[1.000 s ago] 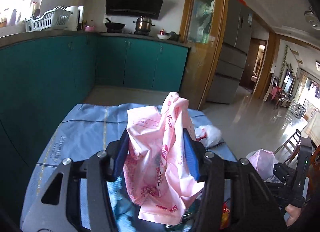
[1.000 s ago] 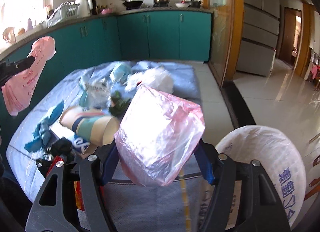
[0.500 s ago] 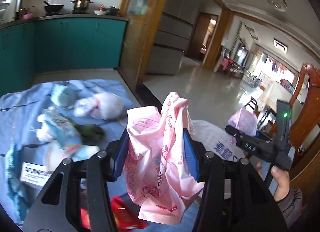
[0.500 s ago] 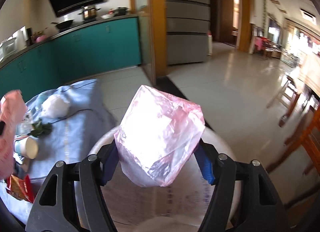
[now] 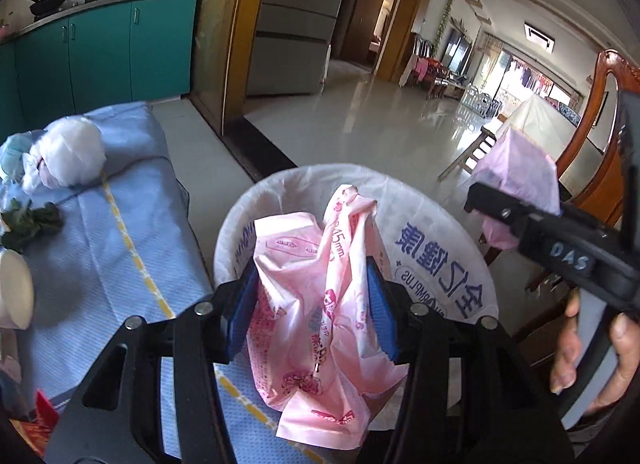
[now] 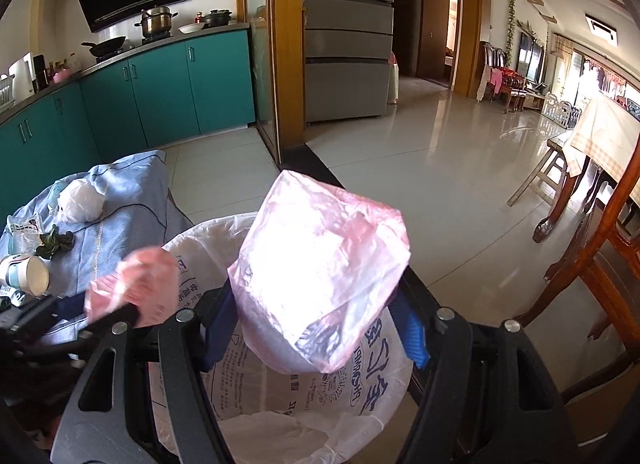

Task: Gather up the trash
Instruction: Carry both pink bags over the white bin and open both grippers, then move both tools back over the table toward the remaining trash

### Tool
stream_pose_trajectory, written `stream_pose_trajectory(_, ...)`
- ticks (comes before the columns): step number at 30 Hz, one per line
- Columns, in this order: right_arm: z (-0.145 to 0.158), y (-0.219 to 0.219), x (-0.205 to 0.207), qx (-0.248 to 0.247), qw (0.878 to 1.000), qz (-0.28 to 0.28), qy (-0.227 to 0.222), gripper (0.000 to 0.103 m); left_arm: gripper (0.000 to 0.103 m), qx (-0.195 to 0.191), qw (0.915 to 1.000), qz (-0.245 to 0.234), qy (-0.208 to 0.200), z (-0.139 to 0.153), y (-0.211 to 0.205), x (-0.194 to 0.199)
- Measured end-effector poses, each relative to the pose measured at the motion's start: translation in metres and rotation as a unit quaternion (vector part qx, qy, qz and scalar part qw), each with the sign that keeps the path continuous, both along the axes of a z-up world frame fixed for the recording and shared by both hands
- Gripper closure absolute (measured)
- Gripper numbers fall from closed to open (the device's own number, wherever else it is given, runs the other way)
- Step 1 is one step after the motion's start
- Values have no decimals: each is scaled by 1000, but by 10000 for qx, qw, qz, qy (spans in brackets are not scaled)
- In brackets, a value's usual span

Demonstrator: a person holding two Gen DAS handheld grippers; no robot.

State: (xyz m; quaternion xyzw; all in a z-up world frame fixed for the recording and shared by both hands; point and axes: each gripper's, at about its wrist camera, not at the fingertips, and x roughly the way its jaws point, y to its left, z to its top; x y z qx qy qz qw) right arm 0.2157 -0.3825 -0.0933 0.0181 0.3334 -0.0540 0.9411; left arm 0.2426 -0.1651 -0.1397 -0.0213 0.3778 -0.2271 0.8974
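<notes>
My left gripper (image 5: 312, 304) is shut on a crumpled pink printed wrapper (image 5: 320, 304) and holds it at the near rim of a bin lined with a white printed bag (image 5: 440, 260). My right gripper (image 6: 316, 328) is shut on a pale pink plastic bag (image 6: 320, 276) and holds it above the same bin (image 6: 280, 404). The right gripper also shows in the left wrist view (image 5: 516, 219), past the bin's right rim. The left gripper with its wrapper shows in the right wrist view (image 6: 132, 296), at the bin's left rim.
Left of the bin is a table under a blue cloth (image 5: 120, 248) with a knotted white bag (image 5: 68, 159), green leaves (image 5: 32, 223), a paper cup (image 6: 28, 272) and other litter. Wooden chairs (image 6: 592, 264) stand right. Teal cabinets (image 6: 160, 95) line the back.
Both grippers swung right from over the table to the lined bin, each still holding its pink item. The bin now sits directly under and ahead of both.
</notes>
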Motion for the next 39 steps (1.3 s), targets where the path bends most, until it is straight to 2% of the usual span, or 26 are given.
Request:
stream_pose_trajectory(7, 4, 5, -3, 8, 9999, 107, -63, 36, 37, 108, 9999, -63, -53, -5, -12, 6)
stream_pose_trajectory(13, 6, 9, -3, 1, 9999, 133, -100, 34, 24, 111, 9994, -45, -313, 8, -13, -8)
stream_pose_trajectory(22, 7, 13, -2, -20, 9998, 145, -159, 27, 22, 176, 9985, 21, -525, 24, -11, -25)
stream_pose_trajectory(28, 7, 18, -1, -38, 9997, 185, -174, 24, 20, 140, 9976, 234, -635, 39, 6, -29)
stream_pose_trajectory(34, 9, 28, 0, -78, 9994, 265, -194, 23, 20, 139, 9949, 645, -767, 51, 32, -32)
stream_pose_trajectory(39, 10, 41, 3, -101, 9990, 396, -195, 23, 17, 499, 9875, 1107, -1006, 65, 56, -39)
